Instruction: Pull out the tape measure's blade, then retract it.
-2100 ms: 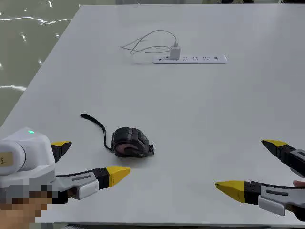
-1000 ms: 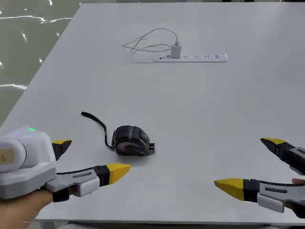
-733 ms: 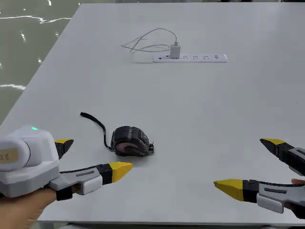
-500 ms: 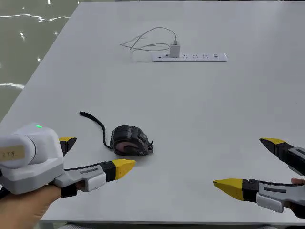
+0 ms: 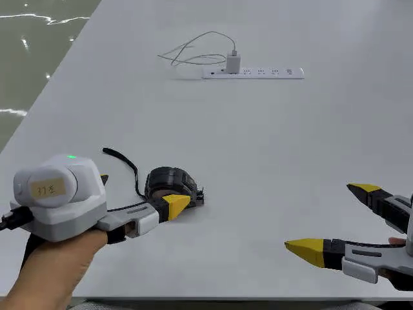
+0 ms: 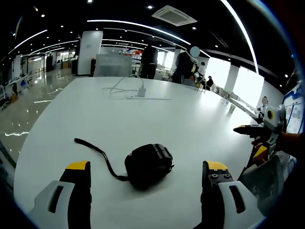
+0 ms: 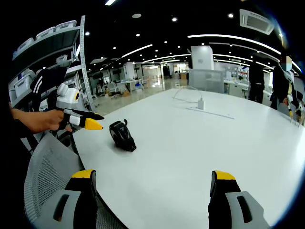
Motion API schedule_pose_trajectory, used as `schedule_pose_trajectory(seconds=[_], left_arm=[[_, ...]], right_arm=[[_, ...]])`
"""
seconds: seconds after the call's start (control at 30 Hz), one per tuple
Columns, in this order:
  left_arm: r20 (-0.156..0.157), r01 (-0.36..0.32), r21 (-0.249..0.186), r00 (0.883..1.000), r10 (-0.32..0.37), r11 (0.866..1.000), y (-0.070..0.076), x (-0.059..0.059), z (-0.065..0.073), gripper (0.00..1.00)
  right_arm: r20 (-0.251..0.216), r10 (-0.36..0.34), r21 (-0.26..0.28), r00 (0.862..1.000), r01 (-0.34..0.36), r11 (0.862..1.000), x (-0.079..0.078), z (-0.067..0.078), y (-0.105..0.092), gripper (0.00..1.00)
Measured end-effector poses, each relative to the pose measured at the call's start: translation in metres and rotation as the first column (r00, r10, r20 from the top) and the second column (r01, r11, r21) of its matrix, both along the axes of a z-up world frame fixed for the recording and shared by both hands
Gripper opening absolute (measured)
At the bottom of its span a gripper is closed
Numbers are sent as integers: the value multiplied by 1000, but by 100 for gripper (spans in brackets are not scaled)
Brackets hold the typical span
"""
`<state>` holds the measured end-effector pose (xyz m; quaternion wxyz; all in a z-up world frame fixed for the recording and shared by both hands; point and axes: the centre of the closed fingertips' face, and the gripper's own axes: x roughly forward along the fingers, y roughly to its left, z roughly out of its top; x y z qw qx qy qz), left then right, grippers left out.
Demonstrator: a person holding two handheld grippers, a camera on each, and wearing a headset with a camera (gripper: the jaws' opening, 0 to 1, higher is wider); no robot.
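A black tape measure (image 5: 169, 185) (image 6: 148, 164) (image 7: 121, 134) lies on the white table (image 5: 258, 155), its blade wound in. Its black wrist strap (image 5: 122, 165) (image 6: 95, 152) trails off to the left. My left gripper (image 5: 139, 192) (image 6: 147, 167) (image 7: 86, 121) is open, with the tape measure just ahead of its yellow tips and in line with the gap. It is not touching the case. My right gripper (image 5: 328, 217) (image 7: 152, 175) (image 6: 252, 140) hovers open near the table's front right, far from the tape measure and holding nothing.
A white power strip (image 5: 251, 72) with a plugged charger (image 5: 232, 63) and a looped white cable (image 5: 190, 55) lies at the far middle of the table. The left edge and the near edge are close to my grippers. A grey mesh chair (image 7: 52, 176) stands by the near edge.
My left gripper has moved forward and right, bringing its tips up to the tape measure. The right gripper has barely moved. The tape measure lies where it was.
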<state>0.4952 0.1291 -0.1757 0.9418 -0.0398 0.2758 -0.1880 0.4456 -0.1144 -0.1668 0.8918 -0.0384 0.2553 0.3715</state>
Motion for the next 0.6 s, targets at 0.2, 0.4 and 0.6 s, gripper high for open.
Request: schedule_pose_trajectory(seconds=[0.2,0.4,0.6], left_arm=[[-8,1,-1,1000,-1,1000,-12,8,-6,92],[-13,38,0,999,-38,999,-21,11,-11,89],[-33,122,22,992,-121,992,-22,11,-20,87]], right_arm=[[-4,4,3,1000,-4,1000,0,-1,0,99],[-6,13,0,1000,-13,1000,-1,-2,3,98],[-8,18,-3,1000,-18,1000,-1,-2,6,99]])
